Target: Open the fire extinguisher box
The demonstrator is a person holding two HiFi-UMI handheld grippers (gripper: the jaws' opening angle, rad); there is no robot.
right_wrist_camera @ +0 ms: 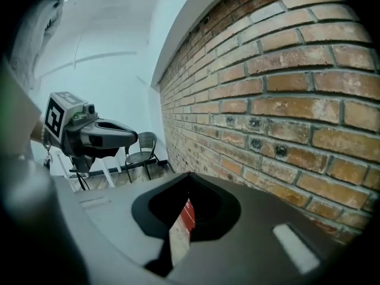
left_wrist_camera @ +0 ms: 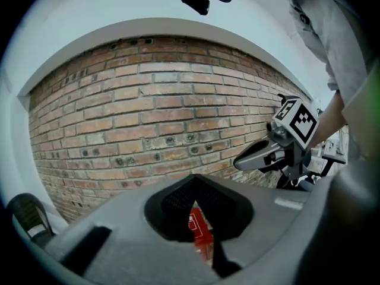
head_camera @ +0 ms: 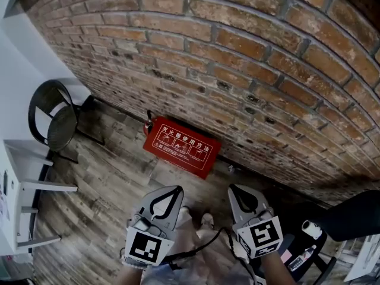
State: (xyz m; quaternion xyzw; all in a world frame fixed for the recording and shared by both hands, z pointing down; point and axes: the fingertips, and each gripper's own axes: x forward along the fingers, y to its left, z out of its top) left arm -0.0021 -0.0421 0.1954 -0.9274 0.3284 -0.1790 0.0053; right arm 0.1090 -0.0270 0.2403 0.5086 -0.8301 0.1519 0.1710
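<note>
A red fire extinguisher box (head_camera: 181, 146) with white print on its lid lies closed on the wooden floor, against the foot of the brick wall. Both grippers hover side by side over the floor, well short of the box and pointing toward it. My left gripper (head_camera: 176, 190) has its jaws meeting at the tips with nothing between them. My right gripper (head_camera: 234, 189) is shut and empty too. In the left gripper view a strip of the red box (left_wrist_camera: 199, 233) shows through the gap behind the jaw tips. The right gripper view shows the same box (right_wrist_camera: 187, 215).
A brick wall (head_camera: 237, 70) fills the far side. A black round chair (head_camera: 53, 117) stands at the left by a white frame table (head_camera: 24, 186). Dark equipment (head_camera: 353, 215) sits at the lower right. The person's shoes (head_camera: 205, 219) show between the grippers.
</note>
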